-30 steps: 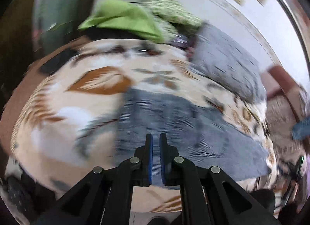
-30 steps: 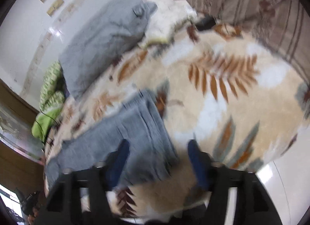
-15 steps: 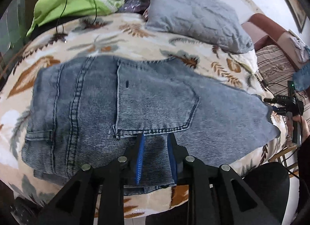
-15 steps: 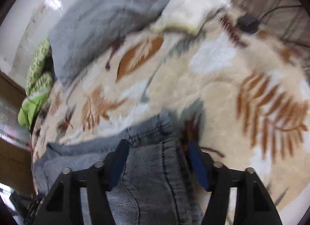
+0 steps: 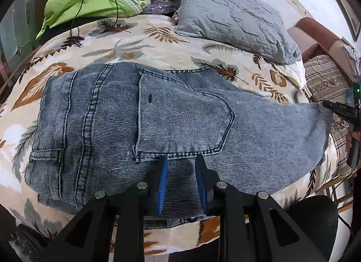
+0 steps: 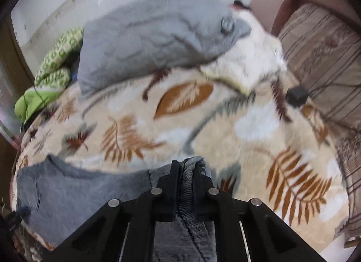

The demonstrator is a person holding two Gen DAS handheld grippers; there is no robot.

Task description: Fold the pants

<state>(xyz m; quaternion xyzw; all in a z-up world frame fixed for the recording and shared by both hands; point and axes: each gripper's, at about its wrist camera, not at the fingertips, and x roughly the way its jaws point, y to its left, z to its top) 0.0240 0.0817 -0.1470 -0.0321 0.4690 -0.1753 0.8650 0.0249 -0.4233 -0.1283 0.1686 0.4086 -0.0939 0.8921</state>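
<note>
Grey-blue jeans (image 5: 158, 117) lie flat on a leaf-patterned blanket (image 5: 126, 47), back pocket up, waistband at the left, leg running right. My left gripper (image 5: 180, 160) is just above the jeans below the pocket, its blue-padded jaws a little apart with denim showing between them. My right gripper (image 6: 186, 167) is shut on the bunched hem end of the jeans (image 6: 90, 189) at the bed's right side. It also shows in the left wrist view (image 5: 338, 109) at the leg end.
A grey quilted pillow (image 5: 234, 18) lies at the head of the bed, with green bedding (image 5: 90, 2) beside it. A striped brown sofa cushion (image 6: 322, 58) is at the right. A small black box (image 6: 297, 97) sits on the blanket's far edge.
My left gripper came down close over the jeans and its jaws opened a little. My right gripper moved onto the leg end and closed on it.
</note>
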